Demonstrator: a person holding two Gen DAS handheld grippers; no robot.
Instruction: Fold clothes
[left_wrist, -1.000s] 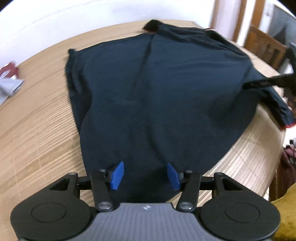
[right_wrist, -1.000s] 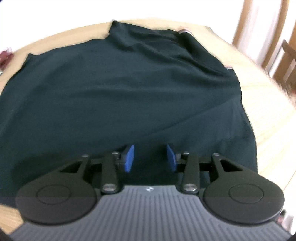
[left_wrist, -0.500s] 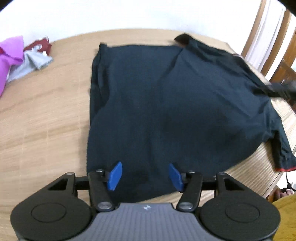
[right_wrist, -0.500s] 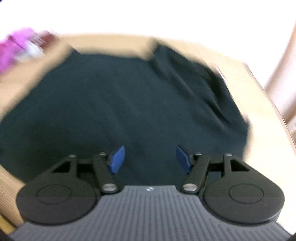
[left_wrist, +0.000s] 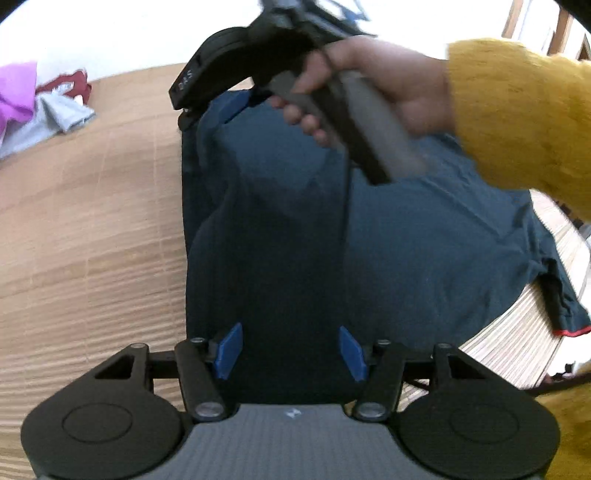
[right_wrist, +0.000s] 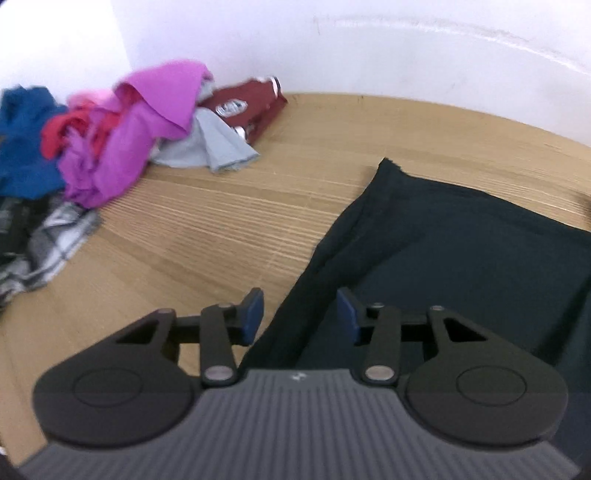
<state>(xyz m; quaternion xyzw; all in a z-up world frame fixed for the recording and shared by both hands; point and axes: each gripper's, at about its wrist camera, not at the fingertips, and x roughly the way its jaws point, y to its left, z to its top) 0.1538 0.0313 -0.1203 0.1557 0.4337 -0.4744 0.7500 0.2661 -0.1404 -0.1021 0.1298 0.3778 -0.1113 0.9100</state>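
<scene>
Shirt: dark shirt (left_wrist: 388, 258) lies spread flat on the table (left_wrist: 92, 240).
Right gripper (right_wrist: 300, 312): has swung across to the shirt's far left edge; jaws just narrowed, still open, gripping nothing.
Left gripper (left_wrist: 291, 347): jaws open over the near hem.
Meaning: likely a side fold next.

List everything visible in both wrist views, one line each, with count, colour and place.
dark navy shirt: one, navy with a red sleeve hem, spread flat on the table.
wooden table: one, light brown, under everything.
pile of loose clothes: one heap, purple, blue, red, grey, maroon and plaid, at the table's far left by the wall.
white wall: one, behind the table.
yellow knit sleeve: one, on the right arm.
right hand: one, gripping the right gripper's handle.
left gripper: open, over the shirt's near hem.
right gripper: open, jaws just closing, over the shirt's left edge.
</scene>
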